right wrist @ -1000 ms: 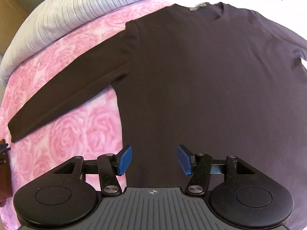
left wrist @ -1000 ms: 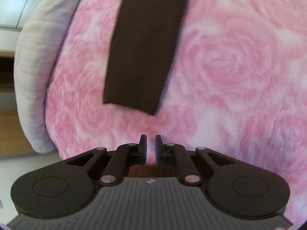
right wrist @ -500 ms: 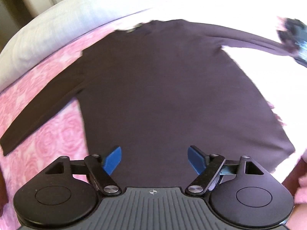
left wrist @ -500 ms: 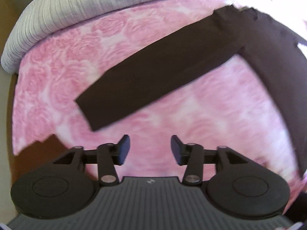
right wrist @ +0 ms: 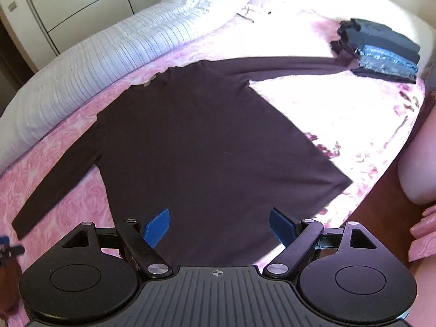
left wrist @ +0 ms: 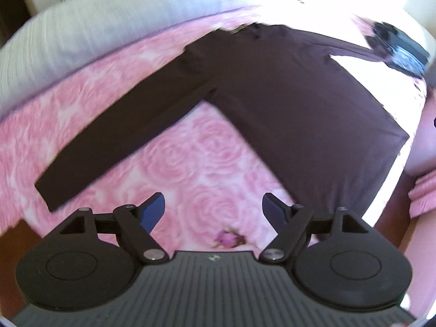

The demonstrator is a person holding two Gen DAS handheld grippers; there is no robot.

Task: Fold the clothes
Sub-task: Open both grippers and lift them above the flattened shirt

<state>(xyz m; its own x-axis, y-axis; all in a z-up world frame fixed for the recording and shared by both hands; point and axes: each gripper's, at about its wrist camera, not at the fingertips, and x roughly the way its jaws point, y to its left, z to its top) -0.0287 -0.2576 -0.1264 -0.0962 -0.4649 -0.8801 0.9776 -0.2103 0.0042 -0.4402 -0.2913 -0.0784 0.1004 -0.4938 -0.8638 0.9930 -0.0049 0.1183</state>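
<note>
A dark brown long-sleeved shirt (right wrist: 207, 141) lies flat on a pink rose-patterned bedspread (right wrist: 76, 199), both sleeves spread out. It also shows in the left wrist view (left wrist: 294, 100), with its left sleeve (left wrist: 117, 136) stretching toward the bed's near edge. My left gripper (left wrist: 214, 209) is open and empty, above the bedspread between the sleeve cuff and the hem. My right gripper (right wrist: 219, 224) is open and empty, above the shirt's hem.
A stack of folded dark and blue clothes (right wrist: 378, 49) sits at the far right of the bed, touching the right sleeve's end. A white ribbed duvet (right wrist: 109, 54) runs along the far side. White wardrobe doors (right wrist: 68, 2) stand behind.
My left gripper opened wide and pulled back from the sleeve cuff, swinging right. My right gripper opened wider and drew back, so the whole shirt is in view.
</note>
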